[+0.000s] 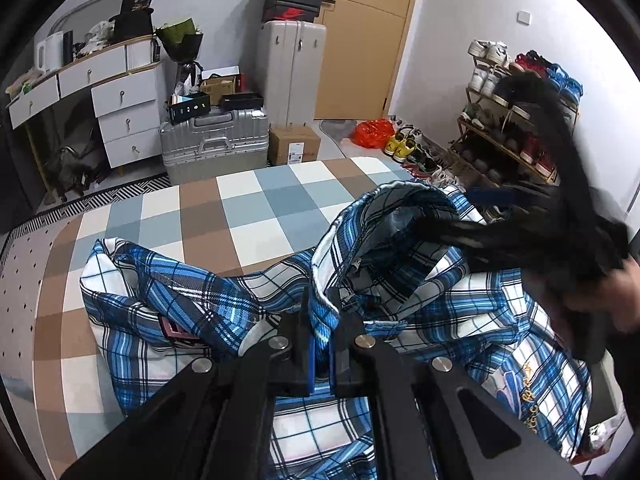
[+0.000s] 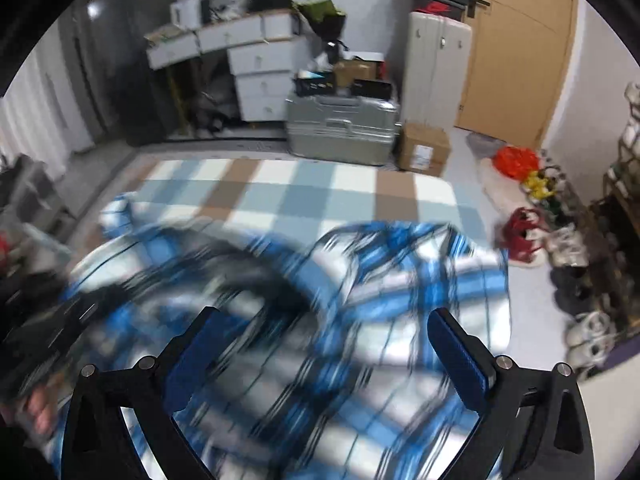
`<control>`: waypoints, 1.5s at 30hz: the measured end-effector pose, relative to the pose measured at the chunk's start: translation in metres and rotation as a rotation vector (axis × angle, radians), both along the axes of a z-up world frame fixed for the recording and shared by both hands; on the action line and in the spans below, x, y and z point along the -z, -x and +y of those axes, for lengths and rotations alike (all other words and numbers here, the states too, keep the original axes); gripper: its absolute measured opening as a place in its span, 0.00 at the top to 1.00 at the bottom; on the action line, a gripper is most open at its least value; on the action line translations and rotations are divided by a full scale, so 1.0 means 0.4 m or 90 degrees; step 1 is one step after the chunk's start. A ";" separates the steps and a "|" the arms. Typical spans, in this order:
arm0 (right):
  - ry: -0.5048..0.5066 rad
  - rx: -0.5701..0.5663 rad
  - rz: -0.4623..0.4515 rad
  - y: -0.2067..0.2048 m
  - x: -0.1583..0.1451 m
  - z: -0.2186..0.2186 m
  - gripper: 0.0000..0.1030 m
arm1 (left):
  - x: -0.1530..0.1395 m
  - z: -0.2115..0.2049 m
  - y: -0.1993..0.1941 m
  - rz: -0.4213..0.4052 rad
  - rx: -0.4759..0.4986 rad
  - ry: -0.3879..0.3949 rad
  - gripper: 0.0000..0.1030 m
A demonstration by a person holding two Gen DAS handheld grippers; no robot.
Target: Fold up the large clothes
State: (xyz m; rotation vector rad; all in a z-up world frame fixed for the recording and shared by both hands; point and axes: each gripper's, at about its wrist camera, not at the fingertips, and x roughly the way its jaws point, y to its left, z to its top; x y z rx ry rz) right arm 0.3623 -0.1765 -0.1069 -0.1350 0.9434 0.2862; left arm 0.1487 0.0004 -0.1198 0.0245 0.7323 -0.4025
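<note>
Left gripper (image 1: 322, 344) pinches one thin shirt (image 1: 400, 292) edge; right gripper (image 2: 320, 344) hangs wide open, empty, above it. Risk: the single hold slips, and the bunched shirt drops crooked onto the bed (image 1: 240, 208).

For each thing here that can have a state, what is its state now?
left gripper: shut on the shirt
right gripper: open, holds nothing, above the shirt
shirt: crumpled, not folded, on the bed
bed: checked cover, partly under the shirt
door: shut
silver suitcase: shut, lying flat
</note>
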 end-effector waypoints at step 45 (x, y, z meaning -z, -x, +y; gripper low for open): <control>-0.074 0.174 0.017 0.668 0.100 -0.145 0.16 | 0.013 0.088 0.493 0.054 0.066 0.025 0.73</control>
